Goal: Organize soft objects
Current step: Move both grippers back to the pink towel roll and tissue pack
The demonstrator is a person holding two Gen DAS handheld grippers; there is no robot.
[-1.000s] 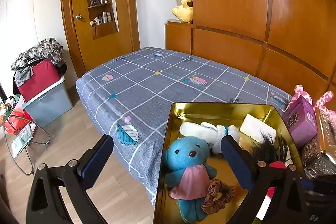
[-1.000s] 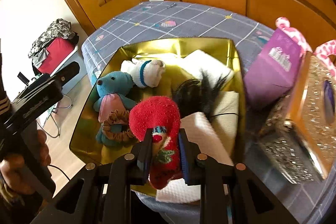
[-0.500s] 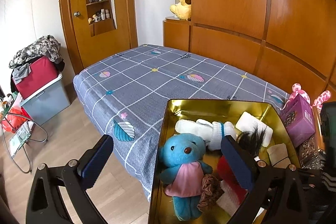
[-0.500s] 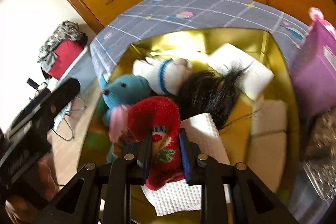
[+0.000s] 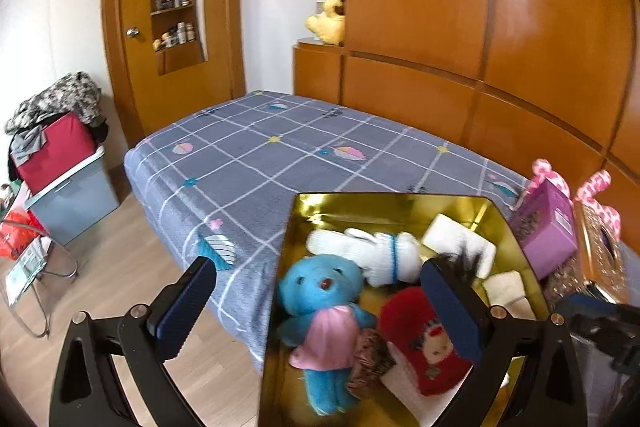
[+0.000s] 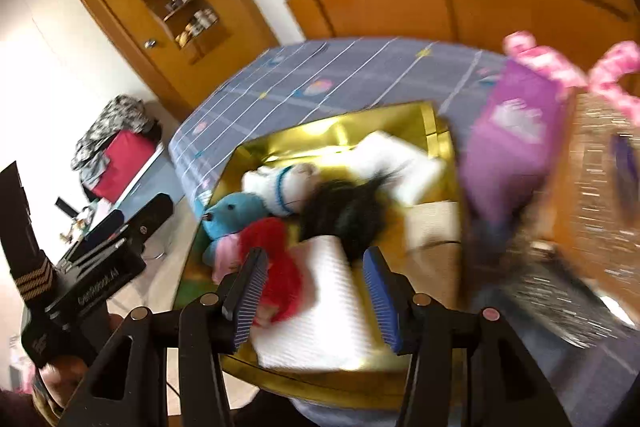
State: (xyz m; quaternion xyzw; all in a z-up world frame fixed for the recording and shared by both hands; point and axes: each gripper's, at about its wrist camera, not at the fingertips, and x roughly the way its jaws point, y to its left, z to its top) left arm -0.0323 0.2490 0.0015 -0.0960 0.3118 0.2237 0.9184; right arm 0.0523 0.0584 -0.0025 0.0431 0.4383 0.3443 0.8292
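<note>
Left tongs (image 5: 316, 303): wide open, empty, near edge of gold tray (image 5: 280, 307) on bed. Blue bear (image 5: 324, 291) left, red sock (image 6: 276, 267) beside it on white cloth. Right tongs (image 6: 316, 287): opening, sock alongside left pad, no grip. Sock looks light, soft, compressible; pinch mid-body.

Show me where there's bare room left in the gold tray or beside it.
Gold tray: bare only along the far wall, beyond the white plush. The near half is packed: blue bear, red sock, scrunchie, white towel. Right is blocked by the purple box. The bedspread beyond and left is open.
</note>
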